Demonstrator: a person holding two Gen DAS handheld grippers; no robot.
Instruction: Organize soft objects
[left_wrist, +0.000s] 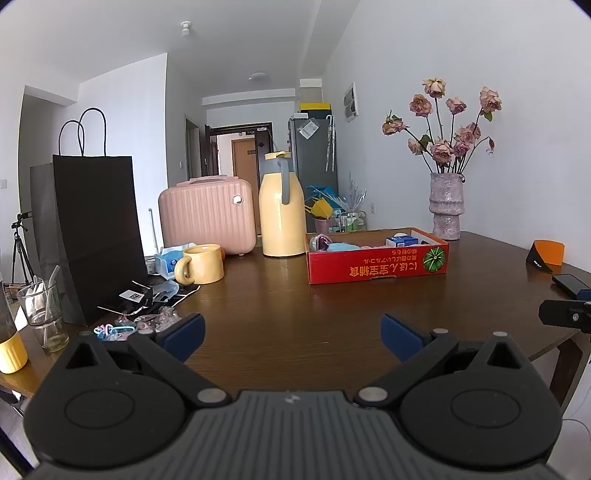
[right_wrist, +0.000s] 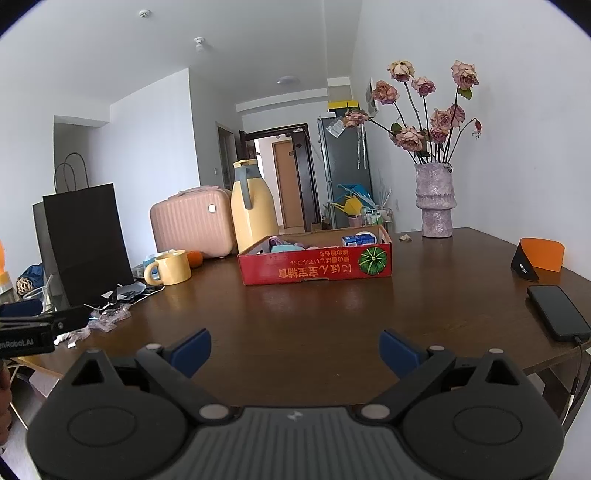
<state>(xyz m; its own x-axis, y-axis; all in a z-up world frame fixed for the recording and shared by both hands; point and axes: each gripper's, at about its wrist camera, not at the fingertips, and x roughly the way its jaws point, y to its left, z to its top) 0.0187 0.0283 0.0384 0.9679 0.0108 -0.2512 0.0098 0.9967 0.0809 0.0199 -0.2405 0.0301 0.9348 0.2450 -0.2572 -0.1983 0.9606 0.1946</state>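
Left gripper: jaws apart, empty, above table
Right gripper: jaws apart, empty
Red cardboard box: far side, soft items inside

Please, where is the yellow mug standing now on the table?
The yellow mug stands left of centre in both views, on the table's far left part, in front of the pink suitcase and right of the black paper bag.

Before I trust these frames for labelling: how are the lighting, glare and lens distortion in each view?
Left wrist view: even daylight, a pale sheen on the table, straight walls bowed by the fisheye, corners vignetted dark; the left gripper is sharp. Right wrist view: the same soft light and curved edges, sheen on the table near the red box, the phone stretched at the rim; the right gripper is in focus.
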